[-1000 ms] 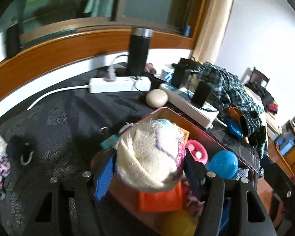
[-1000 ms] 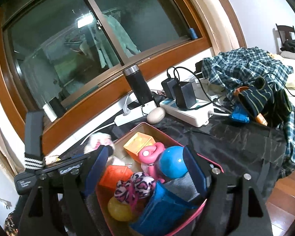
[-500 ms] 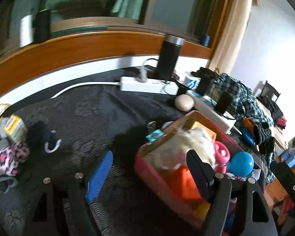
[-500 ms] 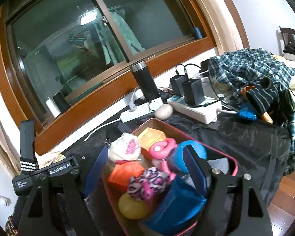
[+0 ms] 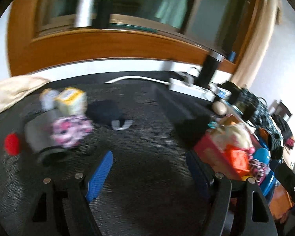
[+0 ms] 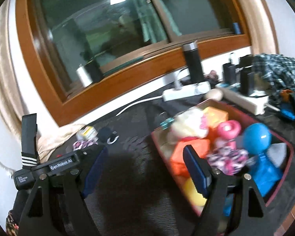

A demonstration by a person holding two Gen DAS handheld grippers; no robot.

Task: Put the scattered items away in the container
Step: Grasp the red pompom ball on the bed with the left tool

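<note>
Left wrist view: the left gripper (image 5: 149, 169) is spread wide and empty above the dark cloth. The red box (image 5: 212, 153) sits to its right, already heaped with a cream cloth bundle (image 5: 234, 135) and toys. Left to collect, in my judgement: a pink patterned pouch (image 5: 70, 129), a yellow-and-white carton (image 5: 70, 100), a black item (image 5: 104, 111) and a red ball (image 5: 12, 144). Blur defeats any print there.

Right wrist view: the right gripper (image 6: 145, 165) is likewise open, holding nothing, beside the box. "GenRobot.AI" reads on the other gripper's body; a smaller label below it is illegible.
</note>
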